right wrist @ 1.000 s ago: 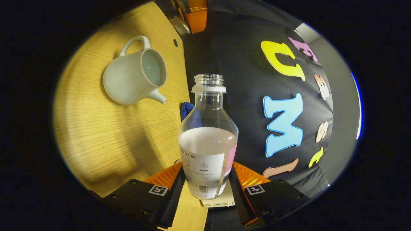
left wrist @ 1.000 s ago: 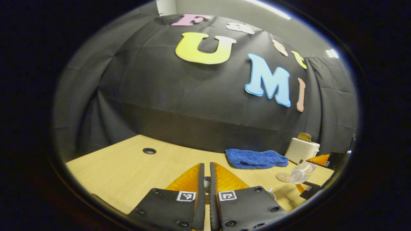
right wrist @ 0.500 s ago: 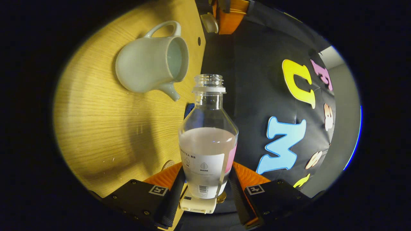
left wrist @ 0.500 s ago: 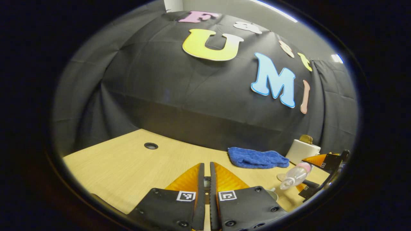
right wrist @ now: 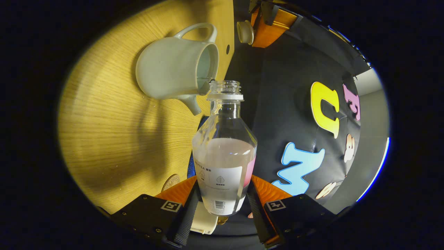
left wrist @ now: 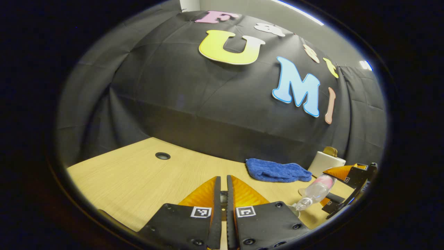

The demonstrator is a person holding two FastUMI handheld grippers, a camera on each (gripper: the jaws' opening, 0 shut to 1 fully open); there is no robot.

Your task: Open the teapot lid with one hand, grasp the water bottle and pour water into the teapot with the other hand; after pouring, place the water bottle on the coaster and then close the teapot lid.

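My right gripper is shut on the clear water bottle, which is partly filled and has no cap. The bottle is tipped over, its mouth right at the rim of the open pale teapot on the wooden table. In the left gripper view the tilted bottle and the right gripper show at the far right. My left gripper has its fingers nearly together; the right gripper view shows the left gripper holding the small teapot lid up beside the teapot. A round coaster lies near my right fingers.
A blue cloth lies at the back of the table by the black wall. A white box with a brown top stands to its right. A cable hole sits in the table at the left.
The right gripper has tipped the bottle further and brought its mouth from beside the teapot to the teapot's rim. The left gripper has barely moved.
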